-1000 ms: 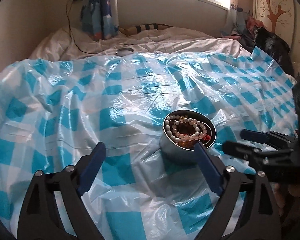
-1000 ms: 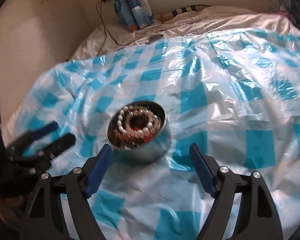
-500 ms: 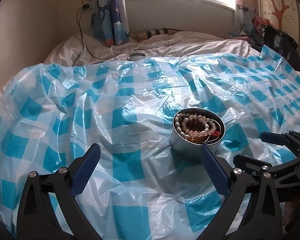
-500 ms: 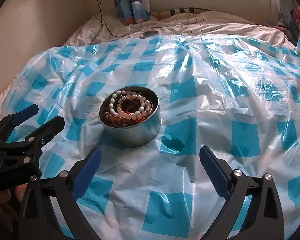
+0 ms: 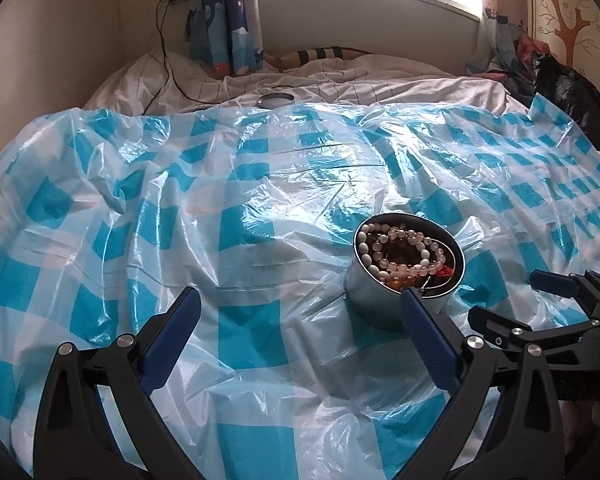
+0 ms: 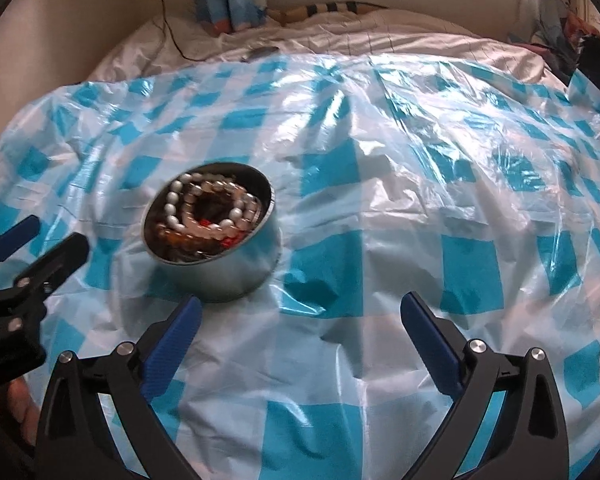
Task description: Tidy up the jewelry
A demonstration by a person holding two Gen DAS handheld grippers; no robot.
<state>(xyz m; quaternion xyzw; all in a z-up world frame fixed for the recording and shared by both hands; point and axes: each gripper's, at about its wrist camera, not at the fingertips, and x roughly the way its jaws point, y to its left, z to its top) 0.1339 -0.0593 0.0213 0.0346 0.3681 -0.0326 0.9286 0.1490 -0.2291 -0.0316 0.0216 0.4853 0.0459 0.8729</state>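
1. The tin point(image 5: 384, 300) is the thing to watch. It's a round metal one with no lid on, sitting on the checked plastic sheet point(image 5: 240, 320) spread over the bed point(image 5: 340, 76), a bit toward the near side of the sheet.
2. Inside there's a string of pale beads point(image 5: 396, 252) coiled on top, amber-ish beads under it and something red at one edge. It all looks tangled into one pile, so I can't tell how many pieces there are.
3. My guess at the step: pick out one strand at a time. I'd go for the pale beads first since they're on top, and pinch a single loop near the rim rather than digging into the middle.
4. Lift slow. If the strands are hooked together the whole clump could come up, or the tin could tip. The sheet is slippery and the bed is soft, so the tin probably slides easily.
5. Might be worth steadying the tin's wall with one gripper while the other pulls.
6. The left gripper point(image 5: 298, 310) is spread wide with nothing in it, its right finger just in front of the tin. Its jaws have just been opening.
7. The right gripper point(image 6: 298, 312) is the same: jaws wide, nothing between them, just been opening, with the tin up and to its left.
8. What looks like the lid point(image 5: 275, 99) sits far off, past the sheet's far edge.
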